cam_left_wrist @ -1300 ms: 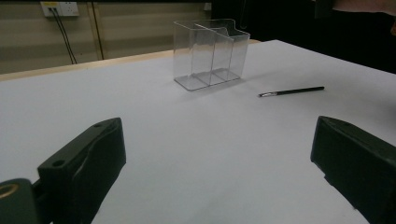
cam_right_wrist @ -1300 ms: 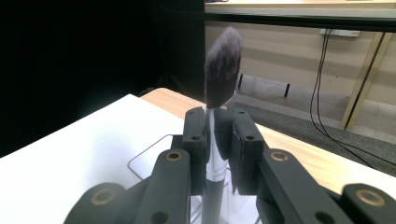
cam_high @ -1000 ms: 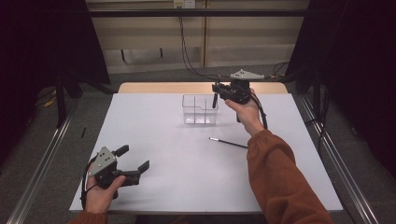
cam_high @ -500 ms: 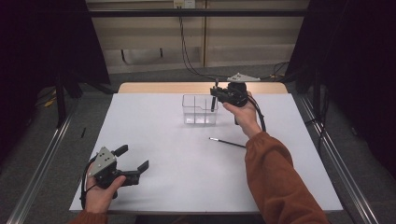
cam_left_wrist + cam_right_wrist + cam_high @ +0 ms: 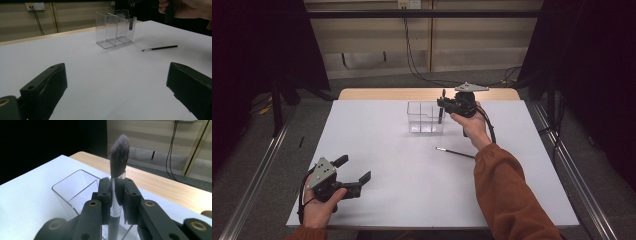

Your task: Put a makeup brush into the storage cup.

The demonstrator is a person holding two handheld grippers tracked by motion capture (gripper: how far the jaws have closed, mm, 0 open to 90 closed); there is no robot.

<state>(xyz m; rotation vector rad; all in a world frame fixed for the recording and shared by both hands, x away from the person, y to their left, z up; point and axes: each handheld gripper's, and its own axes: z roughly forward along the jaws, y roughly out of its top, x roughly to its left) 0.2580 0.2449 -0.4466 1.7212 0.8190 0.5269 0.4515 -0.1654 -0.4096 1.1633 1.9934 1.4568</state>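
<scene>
- Table (image 5: 377, 130) — a white surface that carries a clear organizer and one loose thin brush; the rest of the top is bare.
- Clear organizer (image 5: 425, 118) — a transparent box with inner dividers forming several compartments, standing upright near the far edge of the table. In the left gripper view (image 5: 115, 28) its compartments appear empty apart from the handle end now entering at its right end.
- Right gripper (image 5: 443, 104) — held above the right end of the organizer. Its jaws stand narrow, clamped on the makeup brush at the silver ferrule, as the right gripper view shows.
- Left gripper (image 5: 354, 174) — rests on the near left of the table, well apart from the work. Its jaws stand wide with nothing between them.
- Makeup brush (image 5: 119, 160) — upright, soft grey bristle head uppermost, dark handle pointing down. The handle tip (image 5: 130, 24) is inside the rightmost compartment but, as far as can be judged, not yet seated on the floor.
- Thin brush (image 5: 456, 152) — a slim dark stick with a pale tip, lying flat on the table near the organizer, untouched.
- Progress — judged about midway: the first brush is partly inserted, pending lowering and release; the thin brush remains to be collected.
</scene>
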